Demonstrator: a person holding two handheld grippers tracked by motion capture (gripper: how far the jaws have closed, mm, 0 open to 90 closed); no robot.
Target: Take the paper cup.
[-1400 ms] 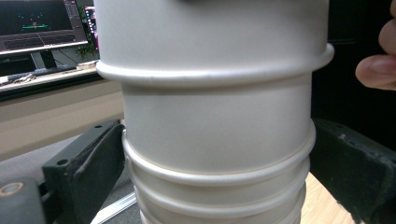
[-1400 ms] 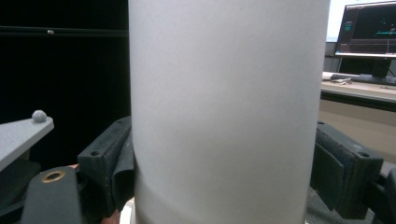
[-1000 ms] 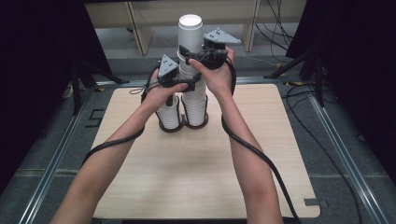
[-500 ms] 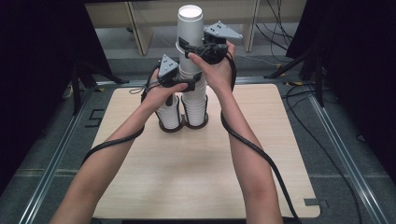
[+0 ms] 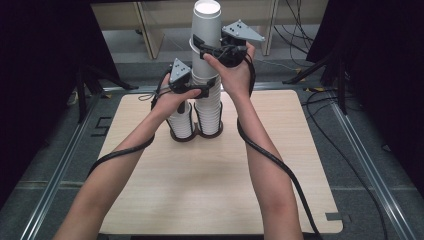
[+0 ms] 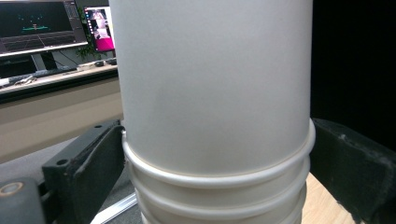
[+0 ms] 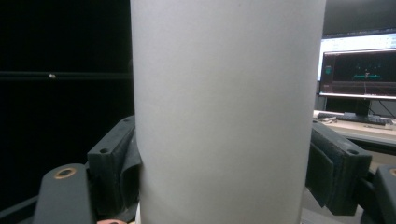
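My right gripper has just closed onto the top paper cup; my left gripper clamps the cup stack.

A pale wooden table stands on grey floor; dark curtains flank it, and lit monitors glow, somewhat blurred, on a desk.
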